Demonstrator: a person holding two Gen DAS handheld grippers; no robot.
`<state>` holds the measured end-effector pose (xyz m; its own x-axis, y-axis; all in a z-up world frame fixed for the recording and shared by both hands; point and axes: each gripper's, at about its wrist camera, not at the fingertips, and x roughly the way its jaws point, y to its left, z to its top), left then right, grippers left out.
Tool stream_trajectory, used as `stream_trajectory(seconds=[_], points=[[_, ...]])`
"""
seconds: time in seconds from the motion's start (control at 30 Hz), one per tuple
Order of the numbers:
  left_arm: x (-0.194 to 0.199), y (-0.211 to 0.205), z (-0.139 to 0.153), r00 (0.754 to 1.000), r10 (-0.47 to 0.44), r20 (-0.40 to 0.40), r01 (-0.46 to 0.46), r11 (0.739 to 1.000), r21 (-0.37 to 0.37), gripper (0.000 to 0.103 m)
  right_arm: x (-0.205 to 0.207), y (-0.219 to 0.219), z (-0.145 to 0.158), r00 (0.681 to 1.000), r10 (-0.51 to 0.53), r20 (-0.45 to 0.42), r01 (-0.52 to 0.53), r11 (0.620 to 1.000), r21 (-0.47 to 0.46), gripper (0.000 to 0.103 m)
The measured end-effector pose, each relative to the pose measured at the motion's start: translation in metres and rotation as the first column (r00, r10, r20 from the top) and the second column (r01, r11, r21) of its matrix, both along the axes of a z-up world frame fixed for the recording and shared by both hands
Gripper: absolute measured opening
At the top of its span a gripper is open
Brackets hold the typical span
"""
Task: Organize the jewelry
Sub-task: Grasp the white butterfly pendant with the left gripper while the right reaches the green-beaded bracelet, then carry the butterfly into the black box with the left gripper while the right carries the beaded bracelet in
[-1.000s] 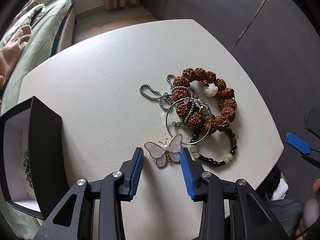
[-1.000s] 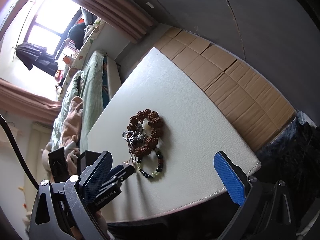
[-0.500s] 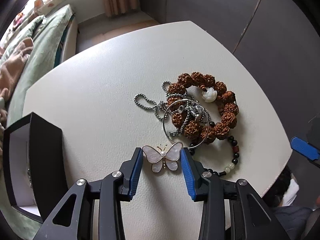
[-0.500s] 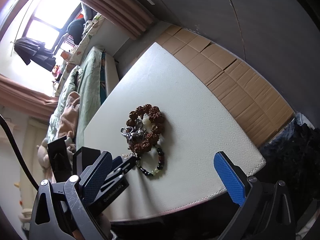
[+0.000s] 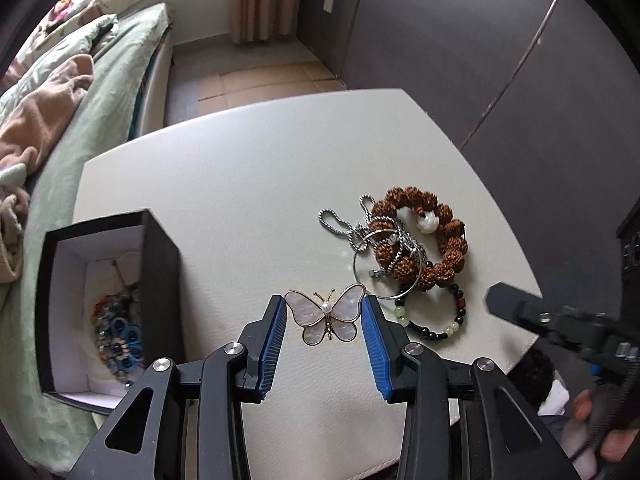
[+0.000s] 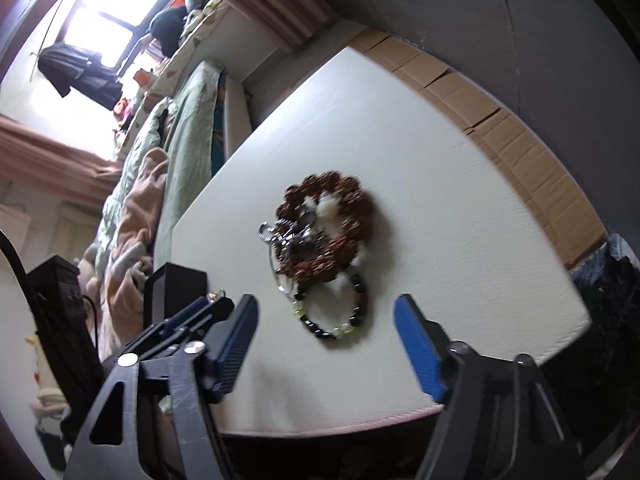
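My left tool (image 5: 324,322) pinched a butterfly brooch (image 5: 326,314) by the tips of its pearly pink wings, one blue pad on each side. The brooch looked lifted clear of the white counter (image 5: 248,200), though I could not be sure of the gap beneath it.

At nine o'clock from the brooch stood an open black box (image 5: 160,280) with a white lining, near the counter's left edge. Inside it lay a cluster of colourful beaded pieces (image 5: 118,334), mostly blue.

At two o'clock from the brooch sat the rest of the jewelry, heaped together. A bracelet of large knobbly brown beads (image 5: 440,240) carried one white carved bead. A silver ball chain (image 5: 340,224) snaked over its left side, and a thin silver bangle (image 5: 384,272) overlapped both. Touching the heap at its five o'clock side lay a bracelet of small black and pale green beads (image 5: 436,328), close to the counter's near edge.

My right tool (image 6: 324,336) was spread wide and held nothing. In its own blurred view it hung above the near edge of the counter, with the black and green bracelet at twelve o'clock between its blue pads. From the left camera, that tool showed at four o'clock, past the counter's corner.

A bed (image 5: 100,80) with green bedding and a peach blanket lay beyond the counter at ten o'clock.
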<state>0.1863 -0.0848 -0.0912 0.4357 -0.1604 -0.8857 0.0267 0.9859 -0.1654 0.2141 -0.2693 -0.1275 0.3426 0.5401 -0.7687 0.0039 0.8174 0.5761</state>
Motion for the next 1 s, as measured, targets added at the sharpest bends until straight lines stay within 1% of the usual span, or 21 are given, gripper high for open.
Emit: stream_trajectory(seconds=[0.1, 0.17, 0.2, 0.27, 0.37, 0.43, 0.5, 0.53, 0.6, 0.67, 0.7, 0.73, 0.77, 0.83, 0.9, 0.93, 1.0], points=[[-0.004, 0.005, 0.006, 1.0, 0.003, 0.017, -0.003, 1.0, -0.013, 0.04, 0.002, 0.006, -0.005, 1.0, -0.014, -0.012, 0.013, 0.997, -0.073, 0.063], [-0.006, 0.008, 0.01, 1.0, 0.004, 0.026, -0.003, 1.0, -0.02, 0.04, 0.004, 0.011, -0.009, 1.0, -0.013, -0.026, 0.009, 0.992, -0.125, 0.056], [-0.007, 0.011, 0.012, 1.0, 0.005, 0.031, -0.005, 1.0, -0.024, 0.04, 0.006, 0.013, -0.011, 1.0, -0.008, -0.03, 0.004, 0.989, -0.146, 0.05], [-0.01, 0.015, 0.015, 0.999, 0.013, 0.039, -0.012, 0.999, -0.032, 0.04, 0.01, 0.018, -0.014, 0.999, 0.003, -0.037, -0.01, 0.981, -0.193, 0.048], [-0.014, 0.026, 0.023, 0.998, 0.031, 0.06, -0.027, 0.998, -0.055, 0.04, 0.015, 0.029, -0.012, 0.999, 0.027, -0.018, -0.032, 0.958, -0.286, 0.046], [-0.016, 0.03, 0.027, 0.997, 0.041, 0.069, -0.036, 0.997, -0.066, 0.04, 0.017, 0.037, -0.012, 0.999, 0.045, -0.014, -0.047, 0.935, -0.35, 0.043], [-0.019, 0.036, 0.031, 0.996, 0.051, 0.079, -0.045, 0.996, -0.078, 0.04, 0.017, 0.048, -0.011, 0.998, 0.069, -0.002, -0.063, 0.905, -0.422, 0.042], [-0.02, 0.039, 0.033, 0.995, 0.058, 0.083, -0.051, 0.995, -0.082, 0.04, 0.017, 0.05, -0.012, 0.997, 0.079, 0.004, -0.069, 0.894, -0.442, 0.042], [-0.023, 0.045, 0.036, 0.994, 0.067, 0.089, -0.059, 0.994, -0.091, 0.04, 0.015, 0.06, -0.011, 0.994, 0.104, 0.014, -0.083, 0.862, -0.499, 0.042], [-0.027, 0.052, 0.039, 0.992, 0.08, 0.097, -0.071, 0.993, -0.097, 0.04, 0.012, 0.07, -0.011, 0.991, 0.134, 0.023, -0.097, 0.818, -0.567, 0.041], [-0.028, 0.054, 0.04, 0.991, 0.088, 0.098, -0.078, 0.992, -0.101, 0.04, 0.01, 0.074, -0.01, 0.989, 0.147, 0.03, -0.102, 0.804, -0.586, 0.039], [-0.029, 0.057, 0.041, 0.991, 0.092, 0.098, -0.082, 0.991, -0.103, 0.04, 0.008, 0.076, -0.009, 0.987, 0.16, 0.034, -0.11, 0.801, -0.589, 0.032], [-0.031, 0.06, 0.042, 0.99, 0.1, 0.1, -0.089, 0.99, -0.109, 0.04, 0.007, 0.078, -0.008, 0.985, 0.171, 0.034, -0.118, 0.796, -0.593, 0.028], [-0.035, 0.068, 0.044, 0.988, 0.112, 0.107, -0.099, 0.988, -0.114, 0.04, 0.004, 0.078, -0.005, 0.983, 0.178, 0.032, -0.124, 0.79, -0.601, 0.01], [-0.039, 0.075, 0.046, 0.986, 0.124, 0.111, -0.11, 0.986, -0.122, 0.04, 0.001, 0.074, -0.003, 0.986, 0.167, 0.028, -0.117, 0.793, -0.598, 0.009], [-0.041, 0.079, 0.047, 0.985, 0.131, 0.114, -0.116, 0.985, -0.126, 0.04, -0.001, 0.071, -0.003, 0.987, 0.157, 0.024, -0.113, 0.8, -0.589, 0.009], [-0.044, 0.087, 0.049, 0.982, 0.145, 0.121, -0.129, 0.983, -0.133, 0.04, -0.005, 0.061, -0.001, 0.99, 0.138, 0.022, -0.103, 0.827, -0.552, 0.009]])
